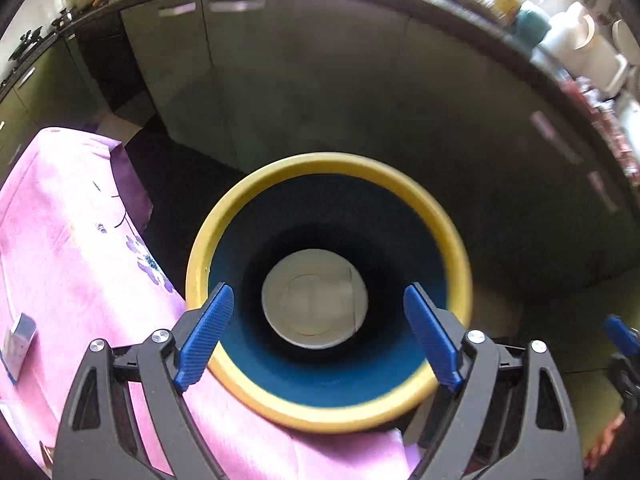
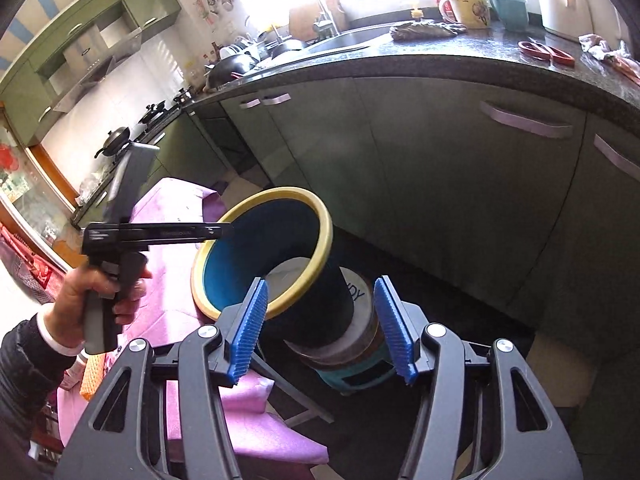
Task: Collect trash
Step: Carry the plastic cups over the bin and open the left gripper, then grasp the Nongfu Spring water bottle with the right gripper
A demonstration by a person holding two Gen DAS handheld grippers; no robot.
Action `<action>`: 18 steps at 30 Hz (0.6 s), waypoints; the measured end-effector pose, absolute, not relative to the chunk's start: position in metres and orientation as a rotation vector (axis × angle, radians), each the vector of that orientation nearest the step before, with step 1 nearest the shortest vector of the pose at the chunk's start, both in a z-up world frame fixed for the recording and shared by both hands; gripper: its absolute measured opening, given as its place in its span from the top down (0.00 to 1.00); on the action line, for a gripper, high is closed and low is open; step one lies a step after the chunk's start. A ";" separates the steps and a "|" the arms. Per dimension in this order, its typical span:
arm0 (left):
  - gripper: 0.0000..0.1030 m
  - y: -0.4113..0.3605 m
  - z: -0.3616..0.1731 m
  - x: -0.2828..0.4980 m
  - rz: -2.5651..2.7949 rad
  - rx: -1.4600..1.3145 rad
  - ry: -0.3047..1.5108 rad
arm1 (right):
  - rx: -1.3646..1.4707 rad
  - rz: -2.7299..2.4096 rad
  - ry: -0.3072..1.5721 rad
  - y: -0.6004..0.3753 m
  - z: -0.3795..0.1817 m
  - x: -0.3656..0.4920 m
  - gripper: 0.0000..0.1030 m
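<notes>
A blue trash bin with a yellow rim (image 1: 224, 232) stands beside the pink-clothed table. In the left wrist view I look straight down into it, and a white round piece (image 1: 315, 299) lies at its bottom. My left gripper (image 1: 318, 338) is open and empty, directly above the bin's mouth. In the right wrist view the bin (image 2: 316, 216) stands on a stack of round tins (image 2: 360, 332). My right gripper (image 2: 326, 330) is open and empty, near the bin's side. The left gripper's body (image 2: 160, 232), held by a hand, reaches over the bin's rim.
A pink tablecloth (image 1: 68, 240) covers the table to the left, with a small silvery packet (image 1: 18, 340) on it. Green kitchen cabinets (image 2: 440, 152) and a dark countertop (image 2: 460, 54) with mugs, scissors and clutter stand behind. A teal stool (image 2: 360, 376) holds the tins.
</notes>
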State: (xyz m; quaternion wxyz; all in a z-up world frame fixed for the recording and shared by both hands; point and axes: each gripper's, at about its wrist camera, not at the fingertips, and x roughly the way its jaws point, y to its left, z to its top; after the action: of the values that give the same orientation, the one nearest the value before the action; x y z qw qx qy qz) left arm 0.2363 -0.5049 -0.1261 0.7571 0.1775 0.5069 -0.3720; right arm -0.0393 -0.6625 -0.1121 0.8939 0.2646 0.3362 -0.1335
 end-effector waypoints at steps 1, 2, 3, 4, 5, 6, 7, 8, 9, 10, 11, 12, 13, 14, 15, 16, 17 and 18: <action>0.20 -0.489 -0.112 0.230 -0.838 0.363 1.079 | 0.544 -0.274 0.698 -0.661 -0.112 -0.037 0.45; 0.20 -0.477 -0.098 0.224 -0.865 0.339 1.051 | 0.541 -0.272 0.700 -0.658 -0.112 -0.035 0.44; 0.19 -0.462 -0.082 0.216 -0.892 0.310 1.017 | 0.539 -0.267 0.703 -0.655 -0.113 -0.033 0.44; 0.14 -0.443 -0.064 0.207 -0.919 0.279 0.973 | 0.537 -0.260 0.706 -0.653 -0.114 -0.030 0.44; 0.12 -0.426 -0.049 0.199 -0.936 0.254 0.933 | 0.535 -0.252 0.713 -0.650 -0.115 -0.026 0.43; 0.10 -0.403 -0.035 0.191 -0.951 0.221 0.890 | 0.532 -0.245 0.719 -0.647 -0.115 -0.021 0.43; 0.09 -0.383 -0.025 0.186 -0.956 0.201 0.861 | 0.527 -0.236 0.729 -0.644 -0.116 -0.015 0.43; 0.09 -0.365 -0.017 0.181 -0.956 0.187 0.839 | 0.520 -0.225 0.739 -0.640 -0.117 -0.009 0.43; 0.09 -0.343 -0.009 0.179 -0.946 0.166 0.823 | 0.513 -0.215 0.749 -0.637 -0.117 -0.002 0.43; 0.09 -0.324 -0.004 0.178 -0.932 0.148 0.813 | 0.503 -0.203 0.760 -0.632 -0.118 0.004 0.43; 0.09 -0.302 -0.001 0.178 -0.913 0.131 0.802 | 0.491 -0.189 0.772 -0.625 -0.118 0.012 0.43; 0.09 -0.283 0.002 0.179 -0.894 0.114 0.791 | 0.479 -0.175 0.781 -0.619 -0.117 0.018 0.43; 0.09 -0.258 0.006 0.185 -0.863 0.091 0.775 | 0.464 -0.153 0.791 -0.611 -0.116 0.027 0.43; 0.09 -0.240 0.011 0.186 -0.829 0.076 0.758 | 0.449 -0.127 0.800 -0.602 -0.114 0.035 0.43; 0.09 -0.220 0.015 0.185 -0.793 0.063 0.738 | 0.432 -0.101 0.808 -0.591 -0.111 0.043 0.43; 0.08 -0.199 0.018 0.188 -0.753 0.051 0.714 | 0.409 -0.064 0.820 -0.578 -0.108 0.054 0.43; 0.08 -0.181 0.022 0.190 -0.709 0.038 0.689 | 0.386 -0.024 0.829 -0.566 -0.103 0.064 0.43; 0.07 -0.163 0.024 0.194 -0.664 0.025 0.667 | 0.361 0.025 0.838 -0.551 -0.098 0.075 0.43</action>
State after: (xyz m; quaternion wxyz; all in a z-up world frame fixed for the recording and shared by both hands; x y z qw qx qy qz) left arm 0.1937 -0.1632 0.0240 0.8912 0.0122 0.3212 -0.3201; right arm 0.0745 -0.5512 -0.0981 0.8976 0.1745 0.4047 0.0121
